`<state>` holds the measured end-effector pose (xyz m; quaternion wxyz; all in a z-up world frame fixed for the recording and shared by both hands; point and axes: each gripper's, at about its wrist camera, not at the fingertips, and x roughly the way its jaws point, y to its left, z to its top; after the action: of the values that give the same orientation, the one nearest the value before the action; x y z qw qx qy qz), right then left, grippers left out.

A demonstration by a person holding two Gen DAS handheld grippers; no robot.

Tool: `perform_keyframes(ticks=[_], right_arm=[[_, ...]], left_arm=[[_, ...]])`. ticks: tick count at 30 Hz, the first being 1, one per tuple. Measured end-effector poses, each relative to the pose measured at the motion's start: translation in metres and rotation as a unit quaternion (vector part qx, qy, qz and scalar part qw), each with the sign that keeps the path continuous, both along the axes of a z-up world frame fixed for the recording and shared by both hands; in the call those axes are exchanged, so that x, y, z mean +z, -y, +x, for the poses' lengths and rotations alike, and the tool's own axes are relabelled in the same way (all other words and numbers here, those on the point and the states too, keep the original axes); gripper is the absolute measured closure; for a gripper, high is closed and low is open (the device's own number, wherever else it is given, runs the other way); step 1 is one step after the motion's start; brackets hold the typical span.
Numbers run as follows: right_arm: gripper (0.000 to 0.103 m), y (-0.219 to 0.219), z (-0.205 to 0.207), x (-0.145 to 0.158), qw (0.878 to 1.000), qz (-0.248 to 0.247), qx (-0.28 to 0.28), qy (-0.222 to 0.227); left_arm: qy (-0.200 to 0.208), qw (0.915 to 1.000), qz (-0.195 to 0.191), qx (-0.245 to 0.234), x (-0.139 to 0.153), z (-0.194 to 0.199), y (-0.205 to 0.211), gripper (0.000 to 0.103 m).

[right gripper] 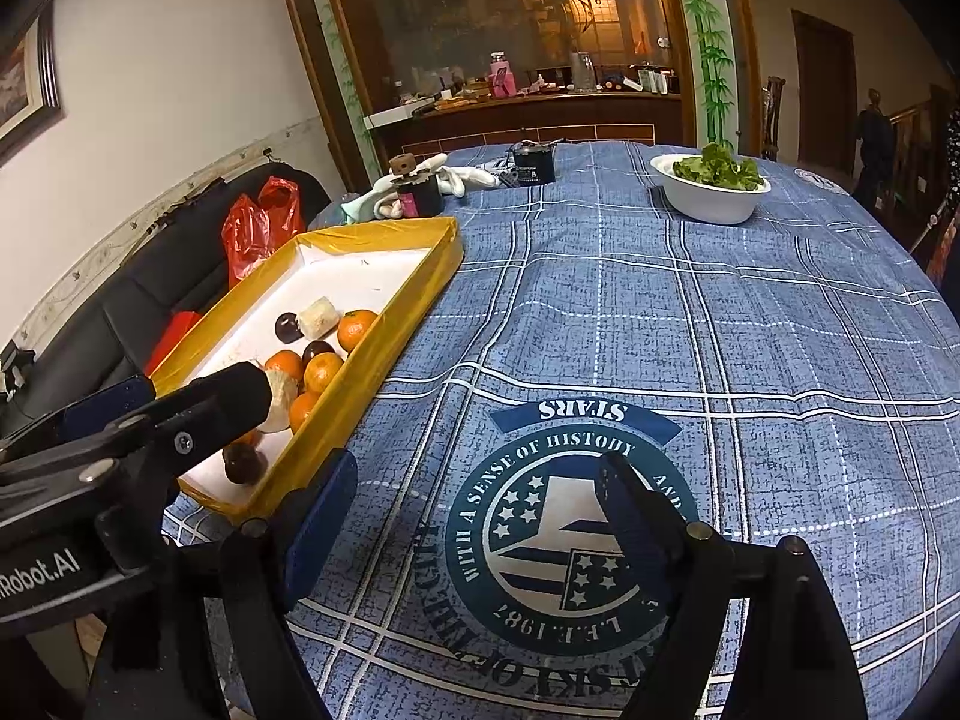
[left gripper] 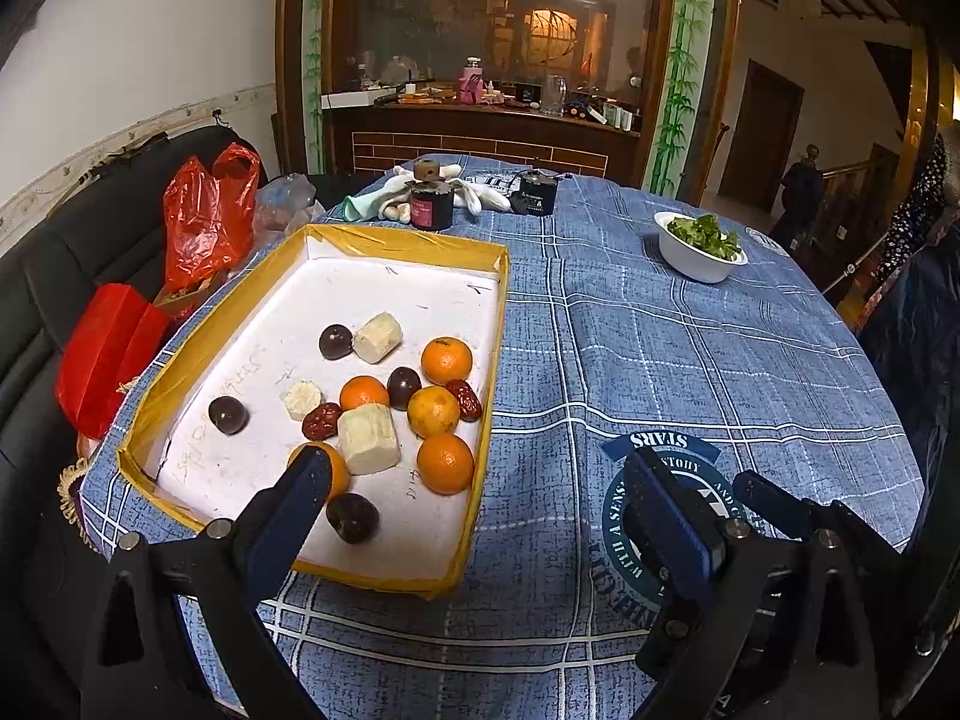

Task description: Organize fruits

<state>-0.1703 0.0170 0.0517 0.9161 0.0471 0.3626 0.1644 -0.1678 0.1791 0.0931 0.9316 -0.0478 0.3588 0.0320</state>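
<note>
A shallow tray (left gripper: 492,324) with a yellow rim and white floor lies on the left of the table. In it are several oranges (left gripper: 446,360), dark round fruits (left gripper: 335,341), red dates (left gripper: 321,421) and pale cut chunks (left gripper: 368,438). My left gripper (left gripper: 480,474) stands open over the tray's near right corner, one finger above the fruit and the other over the cloth, gripping nothing. My right gripper (right gripper: 477,480) is open above the round printed emblem (right gripper: 570,540), right of the tray (right gripper: 372,354), with only cloth between its fingers.
A white bowl of greens (left gripper: 699,252) sits at the far right. Two dark jars (left gripper: 431,204) and white gloves stand at the back. Red plastic bags (left gripper: 207,222) rest on a black sofa to the left. A blue checked cloth (right gripper: 750,330) covers the round table.
</note>
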Motion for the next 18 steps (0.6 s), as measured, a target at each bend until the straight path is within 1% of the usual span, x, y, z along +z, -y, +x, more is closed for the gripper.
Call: perform_keyframes(ticks=[5,18], right_arm=[[0.017,-0.0016,0.0023,-0.0029,1.000,-0.002,0.002,-0.006],[0.016,-0.0059,0.0055,-0.0044,1.000,-0.007,-0.001,-0.006]], left_arm=[[-0.005,1.0000,-0.001,-0.001,-0.0007,0.0013,0.0002,0.005],[-0.008,0.9999,-0.013,0.002,-0.0044,0.0062,-0.0030,0.005]])
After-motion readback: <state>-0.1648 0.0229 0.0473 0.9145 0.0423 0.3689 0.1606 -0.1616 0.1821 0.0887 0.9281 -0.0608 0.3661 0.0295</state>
